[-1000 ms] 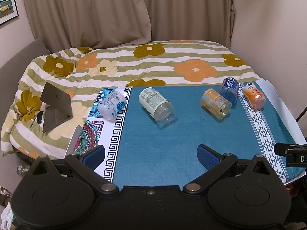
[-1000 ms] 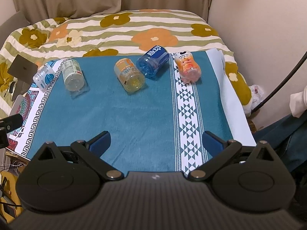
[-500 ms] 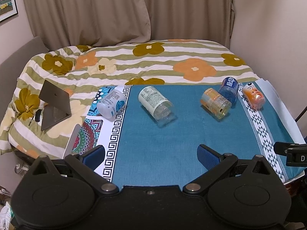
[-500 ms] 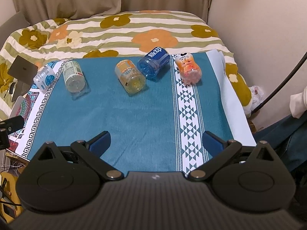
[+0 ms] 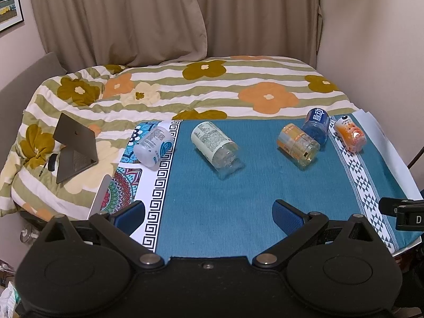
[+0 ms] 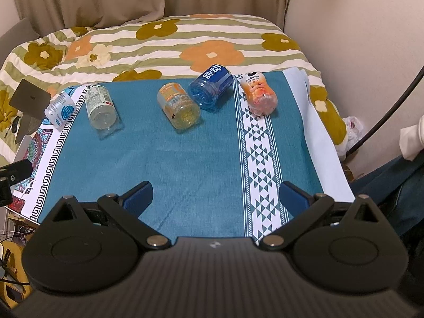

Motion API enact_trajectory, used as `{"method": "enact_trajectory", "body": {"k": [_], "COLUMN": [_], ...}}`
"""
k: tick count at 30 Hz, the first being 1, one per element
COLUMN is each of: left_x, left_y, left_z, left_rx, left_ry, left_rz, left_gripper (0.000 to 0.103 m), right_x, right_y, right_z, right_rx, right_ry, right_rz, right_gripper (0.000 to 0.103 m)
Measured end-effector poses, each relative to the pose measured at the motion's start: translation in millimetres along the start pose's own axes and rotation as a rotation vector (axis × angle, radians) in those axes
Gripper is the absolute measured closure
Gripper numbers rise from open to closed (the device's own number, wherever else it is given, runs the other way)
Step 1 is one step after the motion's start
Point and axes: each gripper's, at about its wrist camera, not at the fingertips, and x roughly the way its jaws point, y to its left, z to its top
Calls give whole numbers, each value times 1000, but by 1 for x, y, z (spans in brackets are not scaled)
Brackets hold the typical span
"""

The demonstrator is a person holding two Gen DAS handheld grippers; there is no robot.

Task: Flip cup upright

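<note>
Several cut plastic bottle cups lie on their sides along the far part of a teal cloth point(image 5: 225, 201) point(image 6: 185, 159). From left to right: a white and blue cup point(image 5: 153, 146) point(image 6: 59, 108), a clear cup with a pale label point(image 5: 216, 145) point(image 6: 100, 107), an orange-labelled cup point(image 5: 296, 144) point(image 6: 179, 106), a blue cup point(image 5: 316, 126) point(image 6: 212, 87) and an orange cartoon cup point(image 5: 349, 135) point(image 6: 258, 96). My left gripper point(image 5: 208, 213) is open above the near cloth, holding nothing. My right gripper point(image 6: 216, 196) is open too, well short of the cups.
A flowered quilt point(image 5: 212, 84) covers the bed behind the cloth. An open laptop point(image 5: 75, 147) sits on the quilt at left. Curtains point(image 5: 159, 21) hang at the back and a wall point(image 6: 357, 39) closes the right side. A cable point(image 6: 392, 106) and a trouser leg point(image 6: 397, 185) are at far right.
Both grippers have tilted or drawn back slightly, so the cups sit a little lower in each view. The cups lie where they were and the jaws stay apart.
</note>
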Motion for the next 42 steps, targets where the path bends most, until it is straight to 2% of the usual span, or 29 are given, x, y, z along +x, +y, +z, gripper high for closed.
{"method": "enact_trajectory", "body": {"k": [35, 42], "left_x": [0, 4], "left_y": [3, 13], "left_z": [1, 7], "left_rx": [10, 13], "left_ry": [-10, 5], "left_rz": [-36, -51], "left_gripper": [0, 0], "right_x": [0, -2], "right_y": [5, 6], "right_z": [-3, 2], "right_rx": [-1, 24], "right_ry": [3, 13], "right_rz": [1, -20], "right_gripper": [0, 0]}}
